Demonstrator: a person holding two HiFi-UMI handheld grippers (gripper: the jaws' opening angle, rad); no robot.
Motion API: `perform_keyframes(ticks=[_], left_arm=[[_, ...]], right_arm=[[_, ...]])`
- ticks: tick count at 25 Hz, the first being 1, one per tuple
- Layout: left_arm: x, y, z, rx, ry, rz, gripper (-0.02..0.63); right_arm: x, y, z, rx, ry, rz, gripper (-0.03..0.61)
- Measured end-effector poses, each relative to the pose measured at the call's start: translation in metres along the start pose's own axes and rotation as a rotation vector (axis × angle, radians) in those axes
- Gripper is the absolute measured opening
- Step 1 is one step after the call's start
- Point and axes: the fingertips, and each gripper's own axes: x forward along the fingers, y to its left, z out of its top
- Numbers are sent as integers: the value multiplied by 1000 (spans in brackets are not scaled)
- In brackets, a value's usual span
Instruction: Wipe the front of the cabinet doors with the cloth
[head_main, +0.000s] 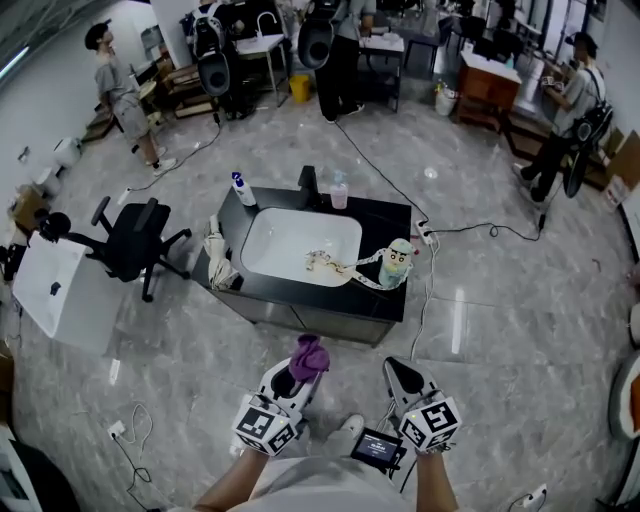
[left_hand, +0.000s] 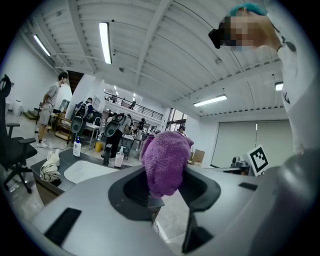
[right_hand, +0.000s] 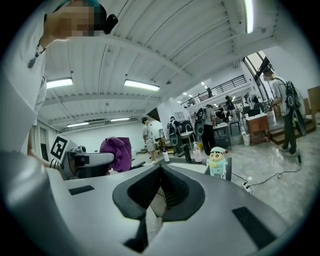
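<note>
A purple cloth (head_main: 309, 356) (left_hand: 166, 161) is bunched between the jaws of my left gripper (head_main: 297, 374) (left_hand: 165, 192), which is shut on it. In the right gripper view the same cloth (right_hand: 116, 153) shows at the left. My right gripper (head_main: 400, 377) (right_hand: 159, 192) is shut and holds nothing. Both grippers hang low in the head view, a short way in front of the black sink cabinet (head_main: 300, 318). The cabinet doors face me, seen at a steep angle from above.
The black counter (head_main: 385, 214) carries a white basin (head_main: 296, 243), a faucet (head_main: 309, 185), a pink soap bottle (head_main: 339, 190), a white bottle (head_main: 243, 188), a cartoon doll (head_main: 397, 263) and a rolled towel (head_main: 217, 262). An office chair (head_main: 135, 238) stands left; cables (head_main: 427, 290) run right. Several people stand around the room's far side.
</note>
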Motion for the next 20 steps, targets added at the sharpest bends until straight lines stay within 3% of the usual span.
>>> perform_keyframes(ticks=[7,12,20], left_arm=[[22,43,-51,-34,120,-75,144],[45,79,-93,-19,167,-135,144],[87,138,-180,-24,256,-150,144]], right_arm=[[30,-5,-33,-6,48,-78,26],[69,-20,-80,1,104,-120,26],[113,-56,-173,66,158,-186,26]])
